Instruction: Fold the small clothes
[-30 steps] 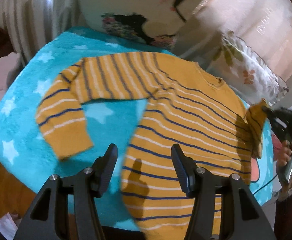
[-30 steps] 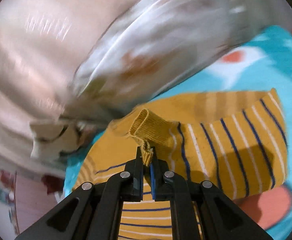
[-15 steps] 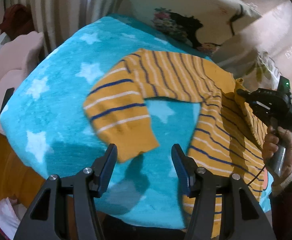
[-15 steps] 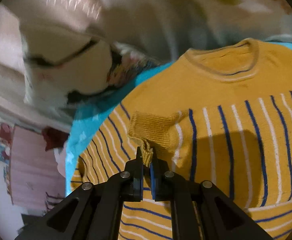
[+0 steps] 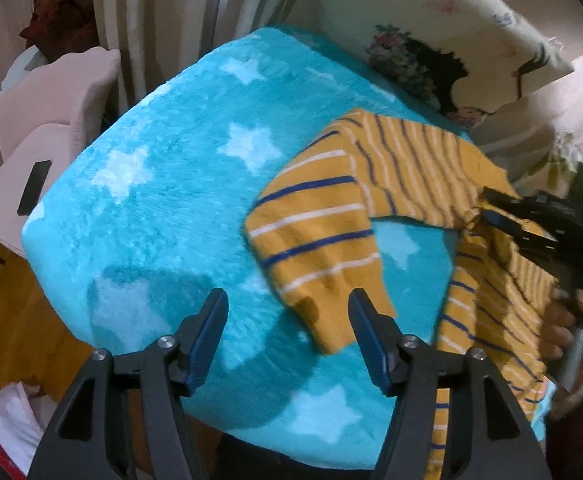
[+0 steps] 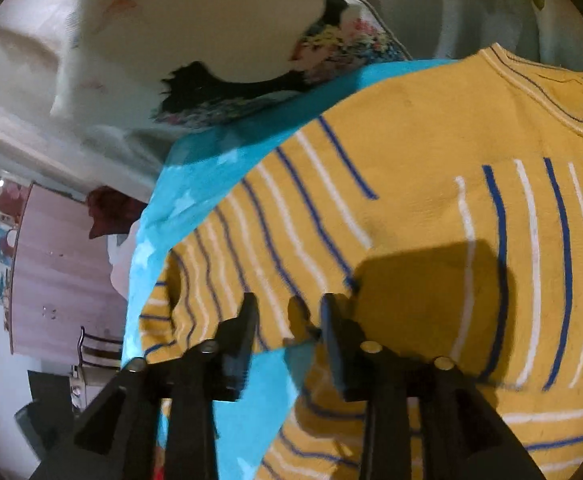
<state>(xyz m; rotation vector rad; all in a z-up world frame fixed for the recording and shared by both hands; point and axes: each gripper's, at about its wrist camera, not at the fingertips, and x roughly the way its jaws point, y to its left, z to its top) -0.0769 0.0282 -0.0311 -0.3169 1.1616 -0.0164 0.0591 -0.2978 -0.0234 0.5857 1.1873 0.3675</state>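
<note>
A small yellow sweater with blue and white stripes lies on a turquoise star blanket. Its left sleeve bends down towards me, cuff just in front of my left gripper, which is open and empty above the blanket. In the right wrist view the sweater's body fills the frame, with one sleeve folded across it. My right gripper is open just above the sweater and holds nothing. It also shows in the left wrist view, at the sweater's right side.
Patterned pillows lean at the blanket's far edge. A pink chair stands left of the bed, with striped curtains behind. Wooden floor shows below the blanket's left edge. A pink cabinet is at the far left.
My right gripper carried the right cuff across the sweater's body, then opened and let it go. My left gripper swung left, over the left sleeve's cuff, staying open.
</note>
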